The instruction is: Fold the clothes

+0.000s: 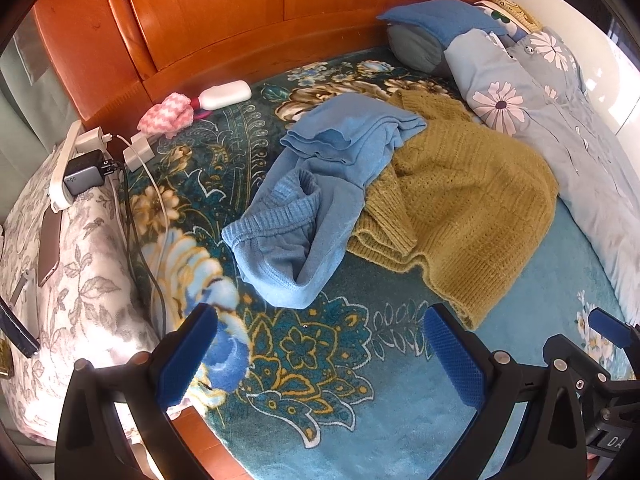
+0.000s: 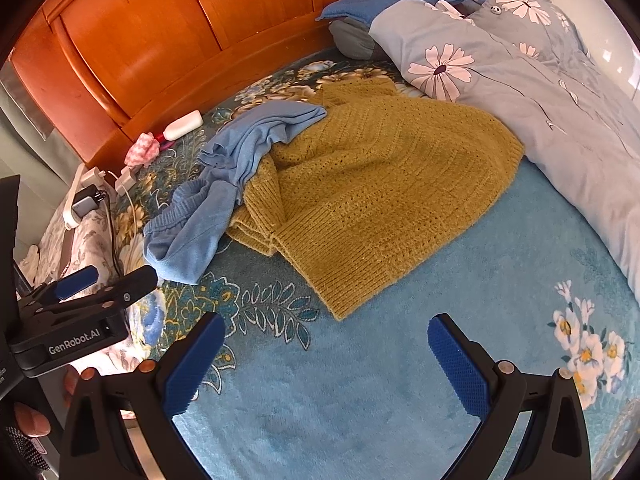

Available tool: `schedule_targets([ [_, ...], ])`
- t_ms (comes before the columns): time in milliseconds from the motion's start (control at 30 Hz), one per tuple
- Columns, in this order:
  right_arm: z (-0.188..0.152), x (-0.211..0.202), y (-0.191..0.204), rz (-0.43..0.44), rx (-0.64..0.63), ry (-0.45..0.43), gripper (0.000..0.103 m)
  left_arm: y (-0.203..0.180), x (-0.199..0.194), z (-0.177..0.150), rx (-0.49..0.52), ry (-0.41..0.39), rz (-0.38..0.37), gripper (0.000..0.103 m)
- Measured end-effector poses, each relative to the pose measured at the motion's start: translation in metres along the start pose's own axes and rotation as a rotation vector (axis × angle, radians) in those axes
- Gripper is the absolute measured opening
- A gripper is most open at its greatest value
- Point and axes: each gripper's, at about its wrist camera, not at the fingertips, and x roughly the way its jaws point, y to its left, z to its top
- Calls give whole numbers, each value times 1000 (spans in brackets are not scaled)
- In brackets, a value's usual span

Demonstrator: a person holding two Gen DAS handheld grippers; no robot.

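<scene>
While the left gripper (image 1: pixel 320 354) was held wide open and empty above the patterned blanket (image 1: pixel 320 360), a charger block (image 1: pixel 82 178) was seen at the far left edge of the bed. Further right, a crumpled blue garment (image 1: pixel 304 196) was spread partly over a mustard knit sweater (image 1: pixel 472 208). Rightmost, the right gripper (image 2: pixel 326 364) was likewise spread wide, nothing grasped.

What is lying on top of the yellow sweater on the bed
A crumpled blue garment drapes over the left edge of the yellow sweater. The sweater part beneath it is hidden; the rest lies bare on the blanket.
</scene>
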Motion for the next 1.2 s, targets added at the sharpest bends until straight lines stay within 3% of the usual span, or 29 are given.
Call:
schedule_targets([
  [200, 14, 2, -5, -18, 20, -6, 103, 11, 19, 30, -11, -4, -30, 103],
  [400, 33, 17, -9, -69, 81, 13, 103, 19, 64, 58, 57, 19, 14, 103],
  [567, 40, 26, -6, -81, 112, 25, 103, 28, 104, 70, 96, 110, 23, 99],
  [700, 45, 31, -4, -86, 136, 32, 103, 21, 126, 68, 161, 203, 59, 70],
  [767, 47, 34, -2, -89, 148, 35, 103, 21, 128, 68, 153, 216, 31, 64],
  [900, 48, 34, -2, -98, 175, 33, 103, 18, 125, 69, 137, 239, -11, 29],
  [1067, 37, 10, -17, -109, 217, 0, 103, 12, 106, 73, 107, 250, -45, 18],
  [1200, 23, -16, -32, -117, 246, -31, 103, 0, 56, 77, 128, 154, -84, 15],
])
